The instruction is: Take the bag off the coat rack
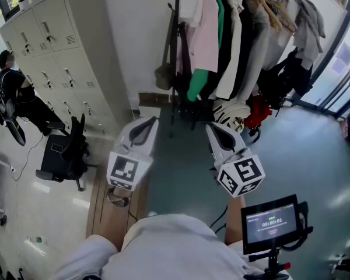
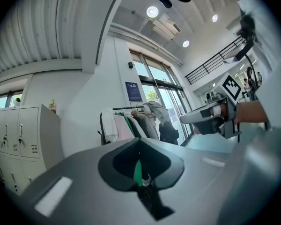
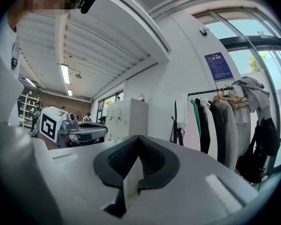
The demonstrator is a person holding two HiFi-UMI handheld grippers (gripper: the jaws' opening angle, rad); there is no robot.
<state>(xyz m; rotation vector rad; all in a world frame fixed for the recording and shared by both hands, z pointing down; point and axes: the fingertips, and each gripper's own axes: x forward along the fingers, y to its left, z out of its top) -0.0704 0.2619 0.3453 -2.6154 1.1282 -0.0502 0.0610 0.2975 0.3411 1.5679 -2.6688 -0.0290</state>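
Observation:
The coat rack (image 1: 176, 51) stands against the far wall, full of hanging clothes (image 1: 233, 45). A small olive bag (image 1: 163, 74) hangs at its left end beside the black pole. A black bag (image 1: 280, 79) hangs at its right end, also seen in the right gripper view (image 3: 261, 150) and the left gripper view (image 2: 168, 131). My left gripper (image 1: 144, 123) and right gripper (image 1: 213, 128) are held side by side in front of me. Both point toward the rack, well short of it. Each is shut with nothing between its jaws, as the left gripper view (image 2: 139, 142) and right gripper view (image 3: 137, 139) show.
Grey lockers (image 1: 52, 51) line the wall at left. A black office chair (image 1: 70, 150) and a seated person (image 1: 14, 92) are beside them. A wooden bench (image 1: 105, 212) lies under my left arm. A small screen on a stand (image 1: 272, 221) is at lower right. Glass doors (image 1: 338, 69) close the right side.

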